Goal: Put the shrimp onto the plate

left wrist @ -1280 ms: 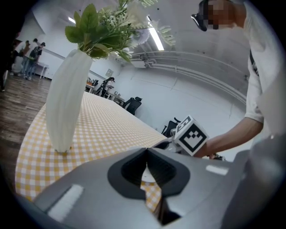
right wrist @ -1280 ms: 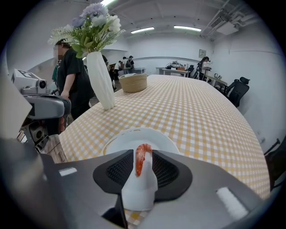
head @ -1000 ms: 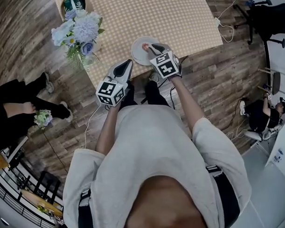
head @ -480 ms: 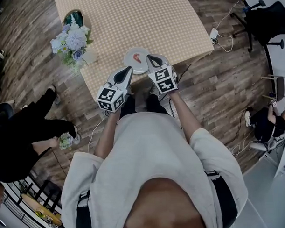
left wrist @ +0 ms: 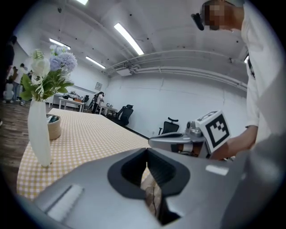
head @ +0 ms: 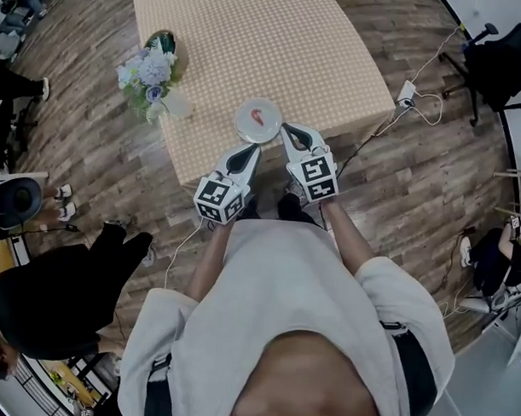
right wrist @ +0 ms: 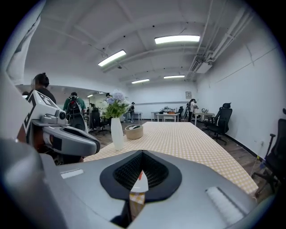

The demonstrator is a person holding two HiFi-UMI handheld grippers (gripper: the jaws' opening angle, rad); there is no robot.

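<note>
A small red shrimp (head: 260,118) lies on the white plate (head: 247,126) near the front edge of the checked table (head: 249,40). Both grippers hover just off that edge, in front of the plate. My left gripper (head: 251,149) has its jaws shut with nothing in them, and in the left gripper view (left wrist: 147,150) the tips meet. My right gripper (head: 287,128) is also shut and empty, its tip close to the plate's rim. In the right gripper view (right wrist: 142,155) a sliver of the plate (right wrist: 140,182) shows through the gap behind the closed tips.
A white vase of flowers (head: 150,78) and a small round pot (head: 164,43) stand at the table's left edge. A power strip with cables (head: 408,92) lies on the wooden floor to the right. A person in black (head: 62,281) stands at the left, and office chairs (head: 505,58) at the far right.
The right gripper has drawn back from over the plate and its jaws have closed empty, with the shrimp left lying on the plate. Both grippers now sit further from the table.
</note>
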